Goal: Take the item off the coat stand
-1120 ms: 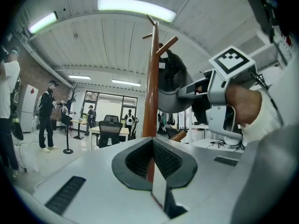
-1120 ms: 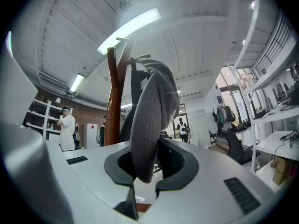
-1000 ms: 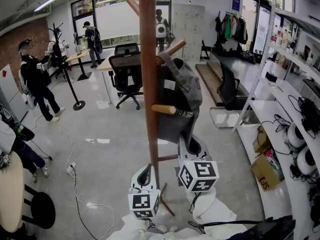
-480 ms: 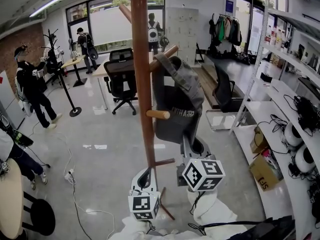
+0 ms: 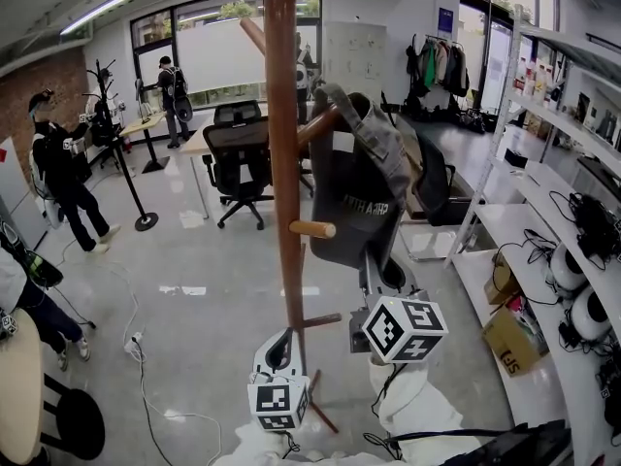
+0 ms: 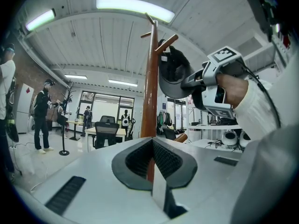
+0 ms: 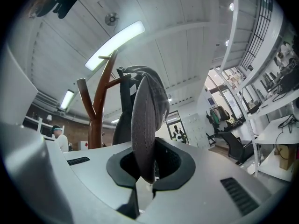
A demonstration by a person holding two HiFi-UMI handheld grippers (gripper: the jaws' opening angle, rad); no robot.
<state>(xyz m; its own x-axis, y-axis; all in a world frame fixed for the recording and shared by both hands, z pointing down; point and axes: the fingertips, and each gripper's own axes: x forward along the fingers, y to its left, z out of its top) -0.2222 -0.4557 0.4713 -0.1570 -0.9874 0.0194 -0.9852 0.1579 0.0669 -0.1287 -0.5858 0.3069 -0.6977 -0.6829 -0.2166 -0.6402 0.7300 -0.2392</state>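
Note:
A dark grey cap [image 5: 351, 187] hangs by its back strap on an upward peg [image 5: 320, 124] of the brown wooden coat stand [image 5: 283, 163]. My right gripper [image 5: 381, 278] is below the cap and shut on its brim, which stands edge-on between the pads in the right gripper view [image 7: 145, 120]. The cap tilts out to the right of the pole. My left gripper [image 5: 281, 343] is shut and holds nothing, low beside the pole. The left gripper view looks up the pole [image 6: 150, 92] at the cap [image 6: 172, 73].
A short peg [image 5: 312, 229] sticks out of the pole just left of the cap. Behind are a black office chair [image 5: 238, 158] and desks. White shelving [image 5: 543, 212] and a cardboard box [image 5: 512, 343] line the right. People stand at the left [image 5: 63, 168], and a cable [image 5: 146, 357] lies on the floor.
The right gripper has moved up and to the right with the brim. The cap has swung out from the pole and its top has slid up along the peg.

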